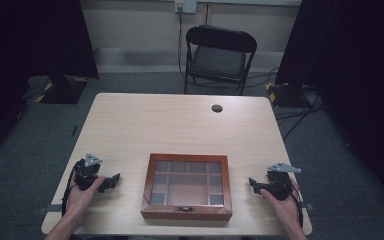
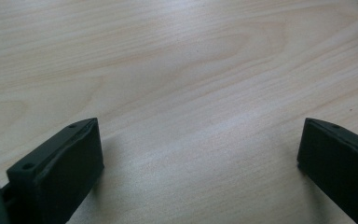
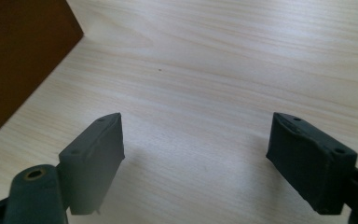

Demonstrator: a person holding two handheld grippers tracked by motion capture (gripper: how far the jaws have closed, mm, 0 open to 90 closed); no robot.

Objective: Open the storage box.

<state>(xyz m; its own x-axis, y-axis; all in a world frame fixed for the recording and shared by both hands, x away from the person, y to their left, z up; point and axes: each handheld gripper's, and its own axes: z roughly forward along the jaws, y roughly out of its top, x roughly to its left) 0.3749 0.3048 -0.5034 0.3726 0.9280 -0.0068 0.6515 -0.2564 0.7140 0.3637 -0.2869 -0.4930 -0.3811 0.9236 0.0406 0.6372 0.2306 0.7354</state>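
A brown wooden box (image 1: 187, 186) with a glass-paned lid, shut, with a small latch at its front, sits at the front middle of the light wooden table (image 1: 180, 125). My left gripper (image 1: 114, 180) rests on the table to the box's left, open, with bare wood between its jaws (image 2: 200, 135). My right gripper (image 1: 252, 184) rests to the box's right, open too, nothing between its jaws (image 3: 196, 135). The box's brown side (image 3: 18, 56) shows at the upper left of the right gripper view.
A dark round cable hole (image 1: 217, 108) lies near the table's far edge. A black folding chair (image 1: 219, 57) stands behind the table. Cables trail on the grey carpet at the right (image 1: 300, 112). Dark curtains hang at both sides.
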